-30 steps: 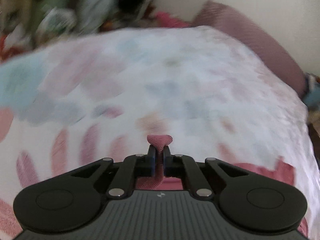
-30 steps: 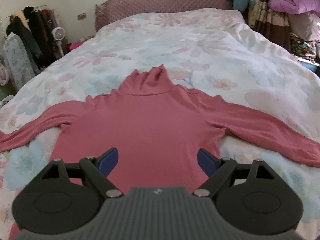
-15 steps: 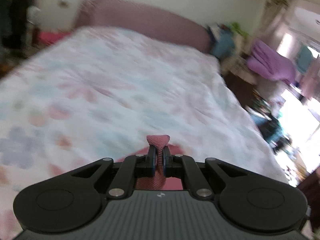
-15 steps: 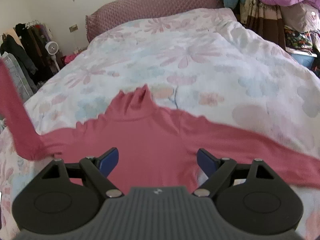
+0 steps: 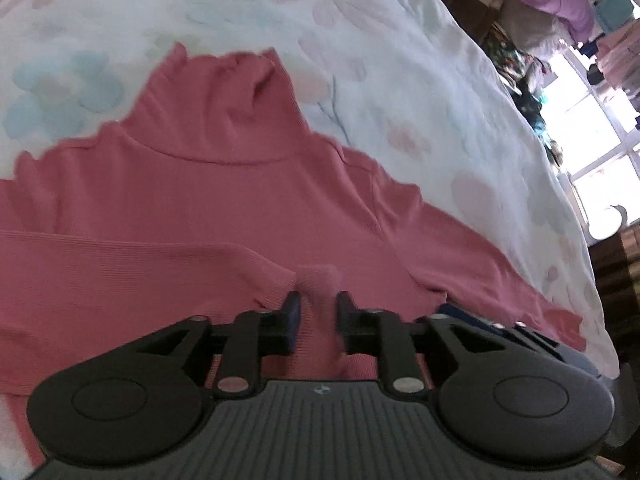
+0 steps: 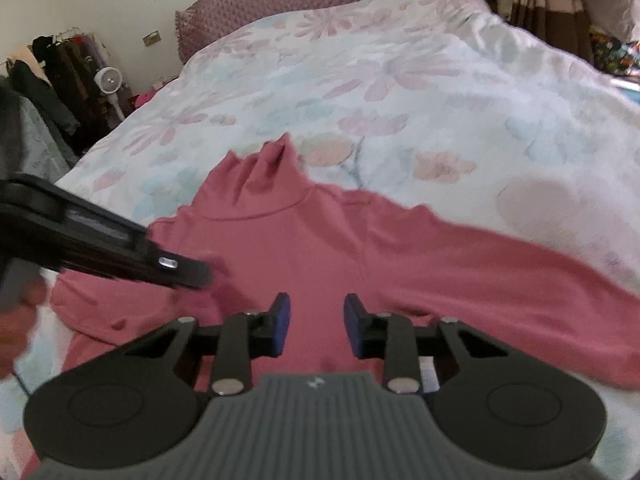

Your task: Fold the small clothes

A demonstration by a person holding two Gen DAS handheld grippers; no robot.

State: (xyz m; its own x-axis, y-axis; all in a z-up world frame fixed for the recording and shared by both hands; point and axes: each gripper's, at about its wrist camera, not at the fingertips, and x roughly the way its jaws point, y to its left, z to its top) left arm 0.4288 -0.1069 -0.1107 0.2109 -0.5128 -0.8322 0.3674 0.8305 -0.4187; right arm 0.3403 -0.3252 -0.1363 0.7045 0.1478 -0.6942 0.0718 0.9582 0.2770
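Observation:
A pink turtleneck top [image 6: 304,240] lies flat on the floral bed, neck pointing away; it also shows in the left wrist view [image 5: 192,184]. Its left sleeve [image 5: 132,264] is folded across the chest. My left gripper [image 5: 318,312] hovers just above the chest; its jaws stand slightly apart with the sleeve cuff [image 5: 320,280] loose between them. It appears as a black arm in the right wrist view [image 6: 180,268]. My right gripper [image 6: 316,320] is open and empty over the lower chest. The right sleeve [image 6: 520,272] lies stretched out to the right.
The bed's floral duvet [image 6: 400,80] spreads behind the top, with a mauve headboard [image 6: 280,4] at the far end. A clothes rack and fan [image 6: 108,80] stand at the left. The bed's right edge [image 5: 560,200] drops to clutter and a bright window.
My left gripper carried the left sleeve cuff over the chest and its jaws have opened a little. My right gripper moved closer to the top and narrowed its opening.

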